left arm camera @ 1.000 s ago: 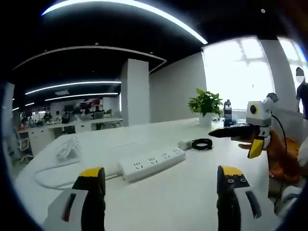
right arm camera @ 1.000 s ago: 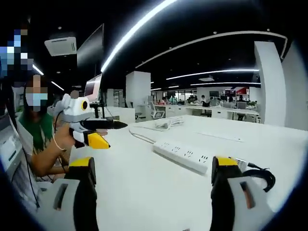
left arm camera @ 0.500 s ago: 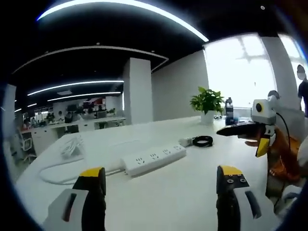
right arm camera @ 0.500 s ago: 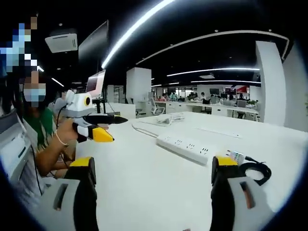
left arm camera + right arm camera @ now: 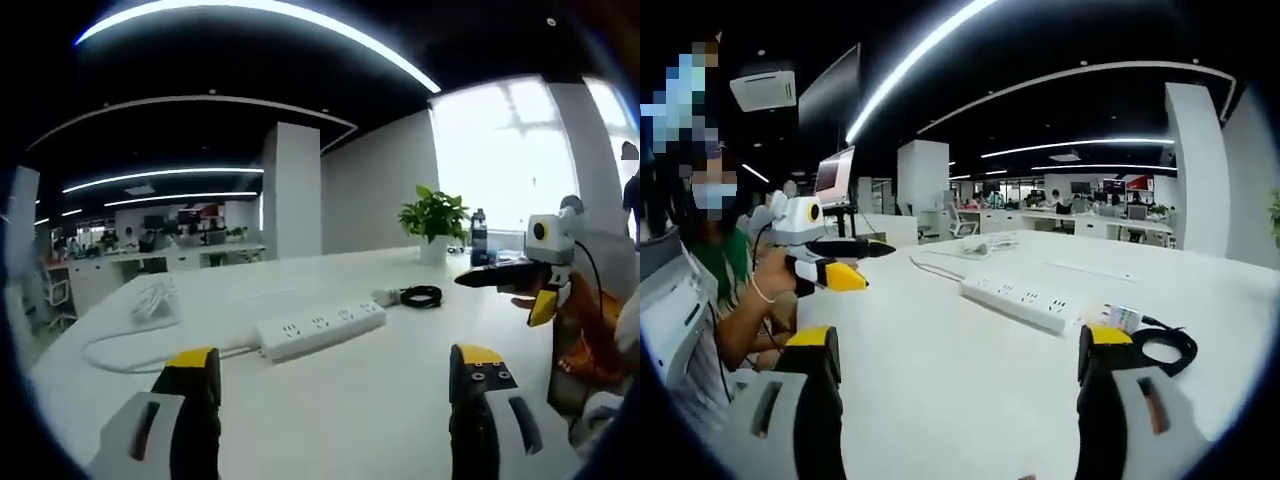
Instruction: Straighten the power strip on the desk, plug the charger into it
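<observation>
One white power strip lies slantwise mid-desk, its cord looping off to one bundled cable pile. One charger with a coiled black cable sits just beyond the strip's end (apart from it). Left gripper and right gripper both hover with jaws apart, empty. One potted plant stands at the far edge.

A long white desk runs ahead of the left gripper view, toward a white pillar and a bright window at right. A potted plant stands far ahead. Curved ceiling light strips arc overhead; distant office desks lie beyond.
</observation>
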Motion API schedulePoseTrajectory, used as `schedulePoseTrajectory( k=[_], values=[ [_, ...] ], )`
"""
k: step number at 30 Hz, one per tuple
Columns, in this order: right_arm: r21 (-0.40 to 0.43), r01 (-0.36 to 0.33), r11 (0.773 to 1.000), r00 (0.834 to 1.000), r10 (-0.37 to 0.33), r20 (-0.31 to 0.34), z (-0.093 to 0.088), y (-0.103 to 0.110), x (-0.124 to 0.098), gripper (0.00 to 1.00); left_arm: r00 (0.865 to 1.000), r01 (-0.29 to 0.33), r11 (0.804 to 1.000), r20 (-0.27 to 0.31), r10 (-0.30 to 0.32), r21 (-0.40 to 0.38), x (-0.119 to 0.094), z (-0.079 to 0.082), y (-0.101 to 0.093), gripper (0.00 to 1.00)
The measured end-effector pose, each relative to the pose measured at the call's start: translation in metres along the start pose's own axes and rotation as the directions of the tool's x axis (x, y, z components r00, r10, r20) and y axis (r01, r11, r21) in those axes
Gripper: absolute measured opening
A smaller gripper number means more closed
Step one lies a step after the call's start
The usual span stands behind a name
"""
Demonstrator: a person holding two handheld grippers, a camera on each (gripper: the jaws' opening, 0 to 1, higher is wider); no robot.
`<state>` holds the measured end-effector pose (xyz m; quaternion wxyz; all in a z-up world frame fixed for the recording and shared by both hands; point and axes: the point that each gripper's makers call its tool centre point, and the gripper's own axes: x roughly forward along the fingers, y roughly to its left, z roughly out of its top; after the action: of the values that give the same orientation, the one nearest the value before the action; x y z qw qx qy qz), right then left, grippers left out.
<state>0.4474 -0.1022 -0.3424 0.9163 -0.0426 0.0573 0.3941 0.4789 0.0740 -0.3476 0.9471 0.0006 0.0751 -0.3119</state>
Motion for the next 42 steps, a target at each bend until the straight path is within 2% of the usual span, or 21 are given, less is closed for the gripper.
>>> schedulePoseTrajectory(
  k=[23, 31, 42],
  values=[
    [-0.002, 0.012, 1.0, 1.0, -0.012, 0.004, 0.002, -0.01, -0.005, 0.98, 1.0, 0.01, 1.0, -0.022, -0.01, -0.014, 0.007, -0.008, -0.005, 0.96],
    [0.013, 0.026, 1.0, 1.0, -0.026, 0.017, 0.006, -0.036, -0.006, 0.98, 0.999, -0.001, 1.0, -0.036, 0.0, -0.029, 0.003, -0.015, 0.0, 0.96],
    [-0.003, 0.0, 1.0, 1.0, 0.0, 0.026, 0.009, -0.071, 0.001, 0.97, 0.999, -0.011, 0.999, -0.036, 0.009, -0.042, -0.001, -0.017, 0.006, 0.95]
  ],
)
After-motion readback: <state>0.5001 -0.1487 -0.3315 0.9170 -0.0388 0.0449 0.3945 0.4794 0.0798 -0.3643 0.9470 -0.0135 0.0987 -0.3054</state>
